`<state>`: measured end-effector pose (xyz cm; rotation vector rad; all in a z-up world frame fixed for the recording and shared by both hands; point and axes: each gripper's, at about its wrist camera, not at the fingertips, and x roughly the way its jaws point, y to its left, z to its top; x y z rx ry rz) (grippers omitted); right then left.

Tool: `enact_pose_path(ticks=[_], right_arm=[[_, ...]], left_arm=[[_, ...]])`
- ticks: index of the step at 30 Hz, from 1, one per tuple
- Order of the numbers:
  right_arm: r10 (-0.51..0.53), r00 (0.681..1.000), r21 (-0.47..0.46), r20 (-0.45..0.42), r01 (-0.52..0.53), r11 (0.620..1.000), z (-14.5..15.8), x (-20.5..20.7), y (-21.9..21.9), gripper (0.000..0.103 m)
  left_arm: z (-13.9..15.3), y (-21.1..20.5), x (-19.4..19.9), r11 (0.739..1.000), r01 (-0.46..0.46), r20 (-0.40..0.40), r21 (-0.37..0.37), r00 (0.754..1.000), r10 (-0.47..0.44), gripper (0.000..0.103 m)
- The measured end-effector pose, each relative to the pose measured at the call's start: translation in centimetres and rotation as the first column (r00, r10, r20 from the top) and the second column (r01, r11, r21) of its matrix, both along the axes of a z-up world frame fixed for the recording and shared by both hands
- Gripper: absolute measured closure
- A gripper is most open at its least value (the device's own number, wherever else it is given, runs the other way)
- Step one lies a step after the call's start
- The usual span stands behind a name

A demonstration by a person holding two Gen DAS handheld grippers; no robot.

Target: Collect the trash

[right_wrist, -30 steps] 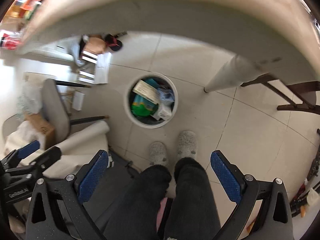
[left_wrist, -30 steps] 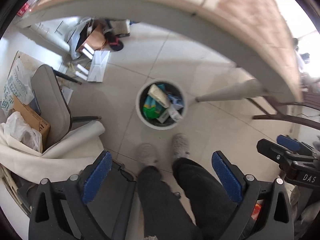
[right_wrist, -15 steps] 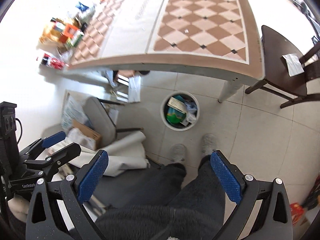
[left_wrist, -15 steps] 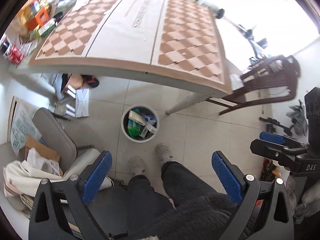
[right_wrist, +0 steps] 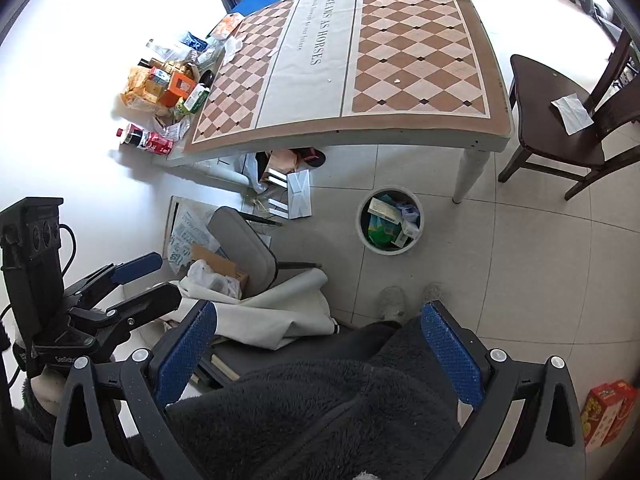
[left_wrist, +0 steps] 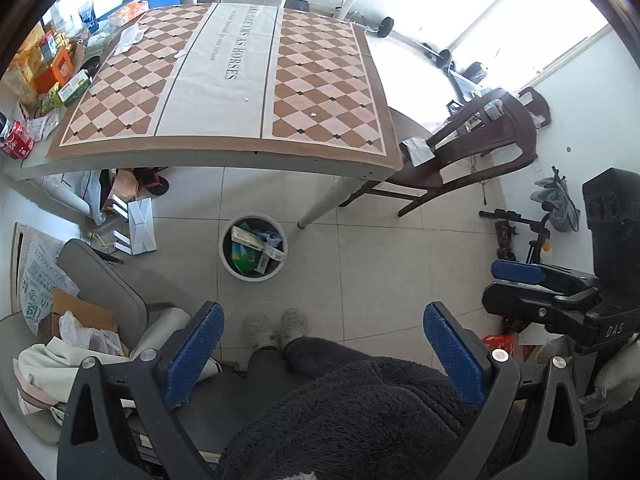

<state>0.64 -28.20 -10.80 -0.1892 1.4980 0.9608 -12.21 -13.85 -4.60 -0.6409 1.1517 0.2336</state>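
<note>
Fingers [left_wrist: 196,356] of the left gripper [left_wrist: 320,356] stand wide apart and hold nothing; both grippers are raised high and tilted down over the person's dark fleece lap [left_wrist: 360,412]. Right gripper [right_wrist: 320,354] fingers [right_wrist: 450,356] are likewise spread wide and empty. In the left view the right gripper shows side-on at 3 o'clock; in the right view the left one sits at 9 o'clock.

At 12 o'clock lies the checkered surface [left_wrist: 320,80], with packets and boxes [left_wrist: 52,76] piled along its 10 o'clock edge and small scraps [left_wrist: 313,113] on the pattern. A dark chair [right_wrist: 560,132] at 2 o'clock carries a white paper [right_wrist: 572,110]. On the tiled floor [left_wrist: 380,264], just beside the surface's leg, stands the round bin [left_wrist: 253,246], filled with cartons and wrappers, above the slippered feet [left_wrist: 276,326].
</note>
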Motion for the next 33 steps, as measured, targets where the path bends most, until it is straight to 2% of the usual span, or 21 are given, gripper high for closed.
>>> enact_pose_path(ticks=[16,33], right_arm=[[-0.03,0.999,0.032,0.017,0.03,0.999,0.6,-0.2,-1.2,0.0],[-0.046,0.999,0.028,0.024,0.045,0.999,0.6,0.7,-2.2,0.0]], left_arm=[[1.8,-0.5,-0.5,1.0,-0.005,0.063,0.019,0.998,0.004,0.001],[1.8,-1.0,-0.1,1.0,-0.012,0.065,0.014,0.998,0.012,0.0]])
